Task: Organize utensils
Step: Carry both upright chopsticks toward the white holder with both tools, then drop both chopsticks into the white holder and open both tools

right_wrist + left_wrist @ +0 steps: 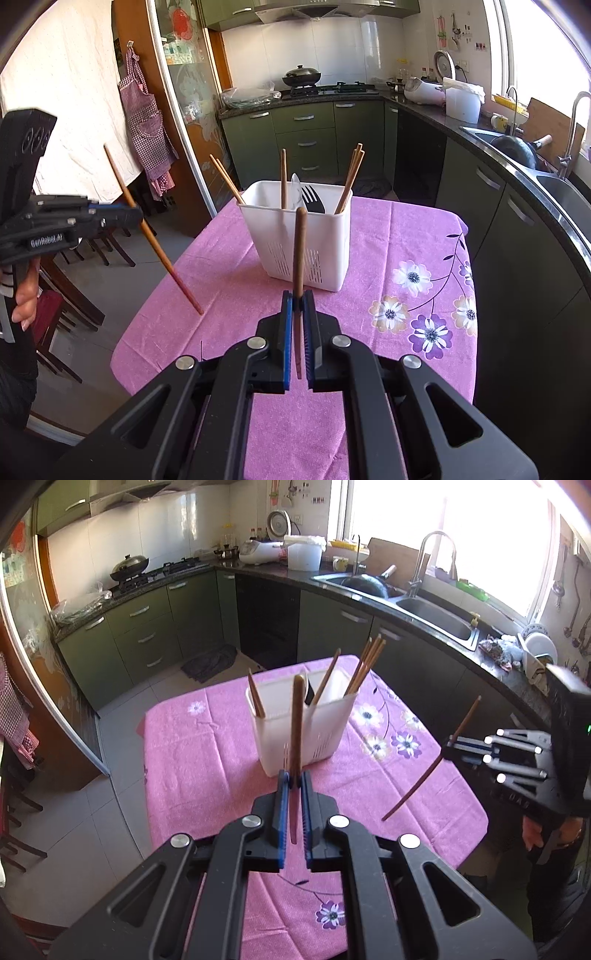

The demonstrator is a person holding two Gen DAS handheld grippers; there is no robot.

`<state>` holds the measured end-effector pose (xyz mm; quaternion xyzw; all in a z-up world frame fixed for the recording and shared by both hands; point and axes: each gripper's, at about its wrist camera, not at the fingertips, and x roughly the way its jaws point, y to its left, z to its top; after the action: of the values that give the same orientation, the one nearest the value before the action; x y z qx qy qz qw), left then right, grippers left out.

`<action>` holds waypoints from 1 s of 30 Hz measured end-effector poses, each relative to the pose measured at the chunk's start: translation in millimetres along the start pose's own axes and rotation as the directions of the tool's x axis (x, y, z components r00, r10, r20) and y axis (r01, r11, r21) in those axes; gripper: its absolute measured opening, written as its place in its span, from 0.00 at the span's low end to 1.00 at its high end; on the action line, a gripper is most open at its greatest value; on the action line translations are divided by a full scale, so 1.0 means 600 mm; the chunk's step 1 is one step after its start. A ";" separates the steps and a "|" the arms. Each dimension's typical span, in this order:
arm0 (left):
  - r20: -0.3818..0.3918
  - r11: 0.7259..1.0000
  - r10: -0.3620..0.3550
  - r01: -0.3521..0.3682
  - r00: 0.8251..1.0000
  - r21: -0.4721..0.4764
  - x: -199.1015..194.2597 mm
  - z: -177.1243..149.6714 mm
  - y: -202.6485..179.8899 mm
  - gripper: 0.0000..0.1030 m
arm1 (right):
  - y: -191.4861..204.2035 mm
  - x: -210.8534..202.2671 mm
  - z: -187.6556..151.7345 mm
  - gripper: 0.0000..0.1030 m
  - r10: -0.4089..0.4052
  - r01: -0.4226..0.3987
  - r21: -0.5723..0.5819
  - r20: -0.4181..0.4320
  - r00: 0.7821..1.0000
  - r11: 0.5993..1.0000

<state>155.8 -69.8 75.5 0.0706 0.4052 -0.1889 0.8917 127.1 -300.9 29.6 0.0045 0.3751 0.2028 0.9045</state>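
Blue-padded fingers (283, 812) of the left gripper (294, 779) are clamped on a brown chopstick (296, 723), which passes between the pads and projects forward past the tips, in front of the white utensil holder (295, 734). Right gripper (297, 299) is likewise closed on a second chopstick (299, 251), which runs between its pads and stands ahead of them. Both grippers hang above the pink flowered tablecloth (369, 258). Inside the holder stand more chopsticks (349, 177) and a black fork (312, 199).
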 end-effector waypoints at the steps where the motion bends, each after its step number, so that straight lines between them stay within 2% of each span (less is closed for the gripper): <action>1: 0.022 1.000 0.002 -0.002 1.000 0.000 -0.008 0.018 -0.001 0.07 | -0.001 0.000 0.000 0.06 0.003 -0.003 0.000 0.000 1.000 1.000; 8: 0.158 1.000 0.001 -0.002 0.987 0.003 -0.047 0.129 -0.016 0.06 | -0.018 0.008 -0.007 0.06 0.012 -0.012 0.011 -0.014 1.000 1.000; 13: 0.192 0.999 0.033 -0.031 0.981 -0.011 -0.022 0.183 -0.018 0.07 | -0.026 0.006 -0.012 0.06 0.025 -0.025 0.010 -0.011 1.000 1.000; 19: 0.142 0.997 0.055 -0.047 0.988 -0.060 0.064 0.198 0.002 0.07 | -0.027 -0.006 -0.017 0.06 0.038 -0.038 0.003 -0.002 0.999 0.999; 27: 0.043 0.996 0.064 -0.062 0.997 -0.062 0.144 0.153 0.017 0.07 | -0.024 -0.024 0.000 0.06 0.033 -0.033 -0.001 0.030 0.999 0.999; 28: 0.035 0.996 0.063 -0.061 0.997 -0.060 0.146 0.145 0.016 0.14 | -0.023 -0.026 0.006 0.06 0.036 -0.036 -0.001 0.034 0.999 0.999; 29: 0.028 0.997 0.057 -0.056 0.998 -0.062 0.146 0.139 0.016 0.26 | -0.022 -0.028 0.012 0.06 0.040 -0.040 0.002 0.040 0.998 0.999; 30: 0.026 0.997 0.049 -0.047 0.998 -0.067 0.143 0.131 0.017 0.32 | -0.020 -0.030 0.019 0.06 0.042 -0.042 0.003 0.047 0.998 0.999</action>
<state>266.2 -106.5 63.1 0.0480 0.3971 -0.1547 0.9034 128.1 -317.0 48.0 0.0191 0.3542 0.2210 0.9085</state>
